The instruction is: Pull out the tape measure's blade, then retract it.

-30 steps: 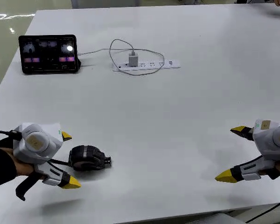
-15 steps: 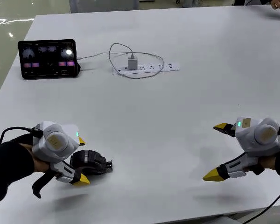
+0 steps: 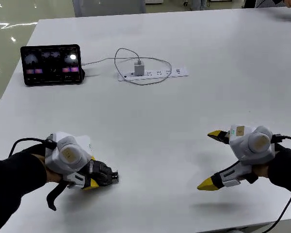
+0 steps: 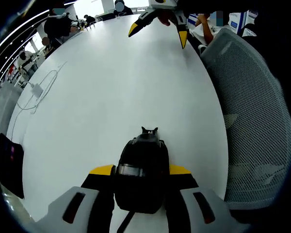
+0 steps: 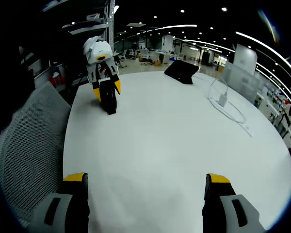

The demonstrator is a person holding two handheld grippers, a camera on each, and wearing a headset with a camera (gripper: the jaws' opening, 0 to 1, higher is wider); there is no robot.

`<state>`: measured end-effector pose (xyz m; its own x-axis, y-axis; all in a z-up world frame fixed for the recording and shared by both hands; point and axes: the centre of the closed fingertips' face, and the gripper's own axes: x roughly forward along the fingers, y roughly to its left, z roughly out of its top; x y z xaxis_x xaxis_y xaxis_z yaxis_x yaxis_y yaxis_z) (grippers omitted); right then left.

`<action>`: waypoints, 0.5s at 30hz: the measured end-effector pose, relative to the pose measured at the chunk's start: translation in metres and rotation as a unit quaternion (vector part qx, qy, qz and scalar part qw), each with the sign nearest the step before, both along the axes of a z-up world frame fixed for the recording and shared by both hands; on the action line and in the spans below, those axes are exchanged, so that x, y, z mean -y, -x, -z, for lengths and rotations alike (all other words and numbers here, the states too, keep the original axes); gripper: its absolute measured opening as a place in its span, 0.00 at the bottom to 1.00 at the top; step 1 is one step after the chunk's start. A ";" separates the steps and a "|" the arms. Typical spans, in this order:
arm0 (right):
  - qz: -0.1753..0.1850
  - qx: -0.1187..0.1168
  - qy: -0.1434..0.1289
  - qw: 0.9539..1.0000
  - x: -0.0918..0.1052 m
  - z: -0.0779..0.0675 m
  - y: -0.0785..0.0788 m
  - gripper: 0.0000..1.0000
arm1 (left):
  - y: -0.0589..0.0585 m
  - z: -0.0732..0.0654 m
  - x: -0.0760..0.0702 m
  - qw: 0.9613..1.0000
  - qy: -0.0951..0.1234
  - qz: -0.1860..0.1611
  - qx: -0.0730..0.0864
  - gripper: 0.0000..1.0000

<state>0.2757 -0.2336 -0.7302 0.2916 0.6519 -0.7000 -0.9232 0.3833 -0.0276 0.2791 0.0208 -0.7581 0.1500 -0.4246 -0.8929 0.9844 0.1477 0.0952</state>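
snugly — left gripper (image 4: 141, 170) around tape measure (image 4: 141, 148)

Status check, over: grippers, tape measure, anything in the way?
Left gripper shut on tape measure, blade not out. Right gripper open, off to the side. Nothing between them.

Nothing can be read anywhere; the marks on the tablet (image 3: 52, 64) screen are too blurred.

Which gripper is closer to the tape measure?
Left. The left gripper clasps the tape measure between its fingers; the right gripper hangs open, far off across the table.
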 end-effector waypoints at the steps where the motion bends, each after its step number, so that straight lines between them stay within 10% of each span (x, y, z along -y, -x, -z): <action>1: -0.002 0.000 -0.001 1.000 -0.002 0.001 -0.001 1.00 | 0.000 0.000 0.000 1.000 -0.001 -0.002 -0.003 0.34; 15: -0.027 -0.006 -0.006 1.000 -0.038 0.012 -0.008 1.00 | 0.001 0.001 0.000 1.000 -0.006 -0.002 -0.013 0.33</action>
<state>0.2842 -0.1952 -0.7423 0.2469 0.6745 -0.6958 -0.9428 0.3331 -0.0116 0.2778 0.0212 -0.7591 0.1281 -0.4134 -0.9015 0.9860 0.1508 0.0709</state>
